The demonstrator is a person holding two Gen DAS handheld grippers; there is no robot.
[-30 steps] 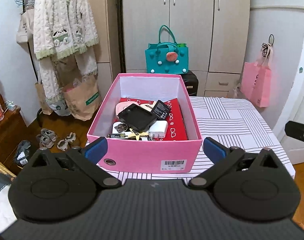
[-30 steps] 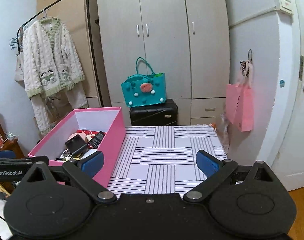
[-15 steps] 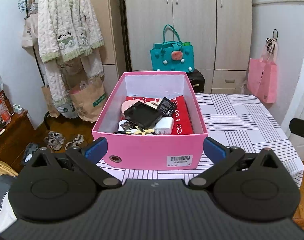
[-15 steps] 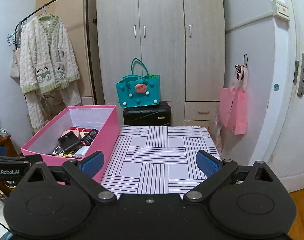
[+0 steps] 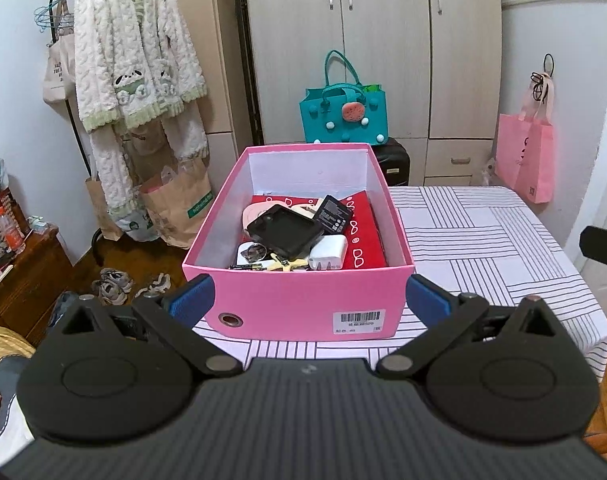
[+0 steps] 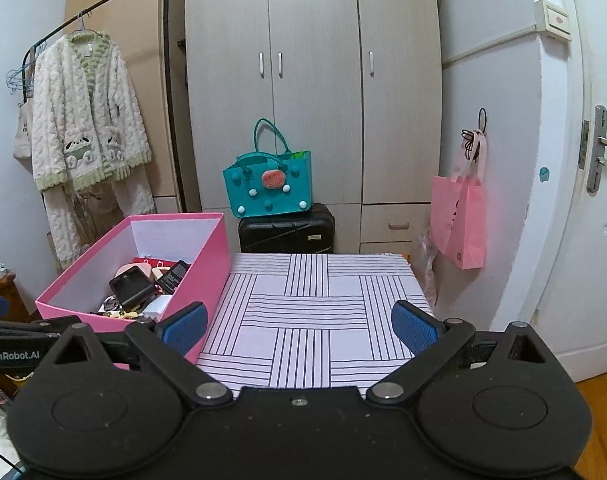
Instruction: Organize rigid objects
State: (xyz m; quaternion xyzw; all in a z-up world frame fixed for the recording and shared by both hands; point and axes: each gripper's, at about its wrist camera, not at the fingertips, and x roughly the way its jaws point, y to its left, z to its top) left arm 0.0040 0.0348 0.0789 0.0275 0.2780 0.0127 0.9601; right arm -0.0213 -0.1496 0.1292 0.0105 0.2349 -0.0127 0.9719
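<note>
Left black two-finger gripper with blue pads [image 5: 309, 304]: jaws spread wide, nothing held, level, pointing forward. Right black two-finger gripper with blue pads [image 6: 299, 326]: jaws likewise spread wide, nothing held, level, beside the left one.

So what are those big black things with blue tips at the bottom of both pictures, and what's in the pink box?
Those are tongs that a person holds, one in each hand. Each pair has a small camera looking forward between its two blue tips, so each picture shows its own tongs at the bottom. One picture comes from the left tongs, which face the pink box. The other comes from the right tongs, which look over the striped table with the box at their left. Both pairs are open and hold nothing. The box stands on the table. Inside are small hard things on a red card: a black case, a white charger, a black battery pack and some little bits I can't make out.
</note>
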